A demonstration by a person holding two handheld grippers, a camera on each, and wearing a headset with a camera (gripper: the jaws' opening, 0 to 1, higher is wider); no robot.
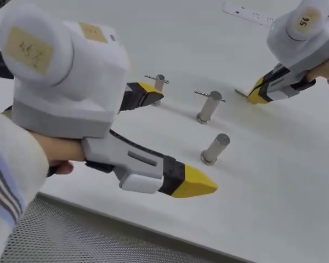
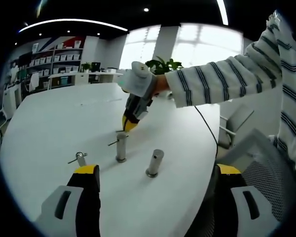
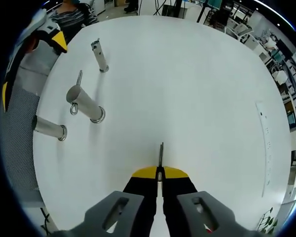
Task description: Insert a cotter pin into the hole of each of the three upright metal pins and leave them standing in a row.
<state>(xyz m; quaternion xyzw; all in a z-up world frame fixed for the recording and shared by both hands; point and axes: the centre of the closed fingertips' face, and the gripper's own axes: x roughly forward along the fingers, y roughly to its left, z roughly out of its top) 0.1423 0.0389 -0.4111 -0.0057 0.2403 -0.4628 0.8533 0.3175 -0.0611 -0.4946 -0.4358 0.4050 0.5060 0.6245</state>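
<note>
White table [image 1: 274, 219] with open top beyond the work, near edge under left gripper [image 1: 181, 141], jaws spread wide, empty, 3 upright metal pins [image 1: 210, 109] in a row, 2 farther ones crossed by cotter pins [image 1: 200, 93], nearest bare, right gripper [image 3: 160, 173] clamped on a loose cotter pin [image 3: 161, 154] near the row.

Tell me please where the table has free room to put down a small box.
The table is bare between the right gripper, which holds a cotter pin, and the power strip, and also on the near side of that gripper in the head view. It is crowded around the three pins, with the open left gripper beside them.
</note>
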